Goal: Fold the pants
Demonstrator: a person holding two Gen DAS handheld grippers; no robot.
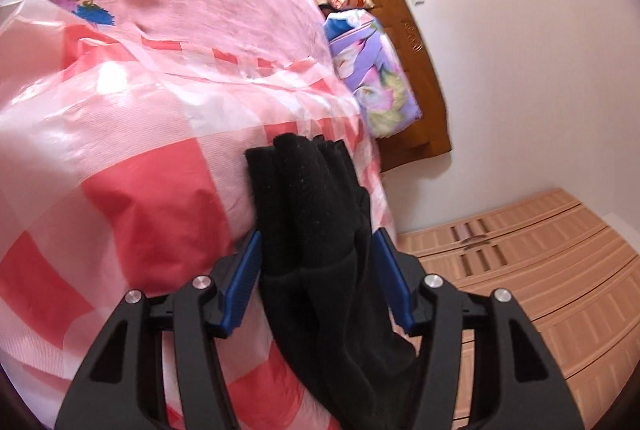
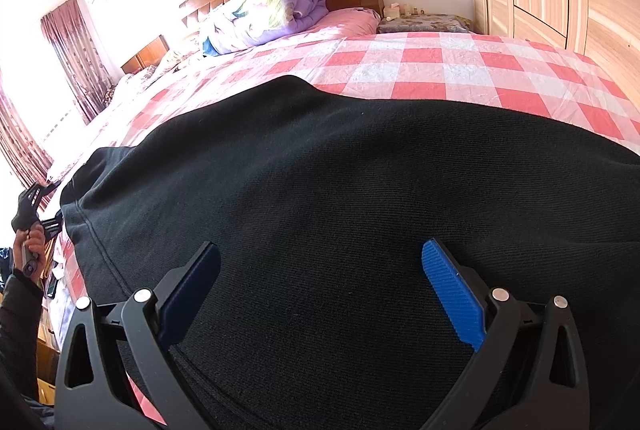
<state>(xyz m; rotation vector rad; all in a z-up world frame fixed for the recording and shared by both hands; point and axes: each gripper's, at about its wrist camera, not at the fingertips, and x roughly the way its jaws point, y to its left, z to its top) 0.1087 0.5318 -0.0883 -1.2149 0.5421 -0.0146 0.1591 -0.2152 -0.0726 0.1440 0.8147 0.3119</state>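
Bunched, seemingly knit black pants (image 1: 312, 230) on checked bedcover (image 1: 160, 214)

Black pants (image 2: 320, 190), pink-checked bedspread (image 2: 440, 66)

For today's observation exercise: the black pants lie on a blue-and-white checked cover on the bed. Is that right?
Not quite. The black pants lie on a red-and-white checked cover, not a blue-and-white one, on the bed. The right wrist view shows it clearly.
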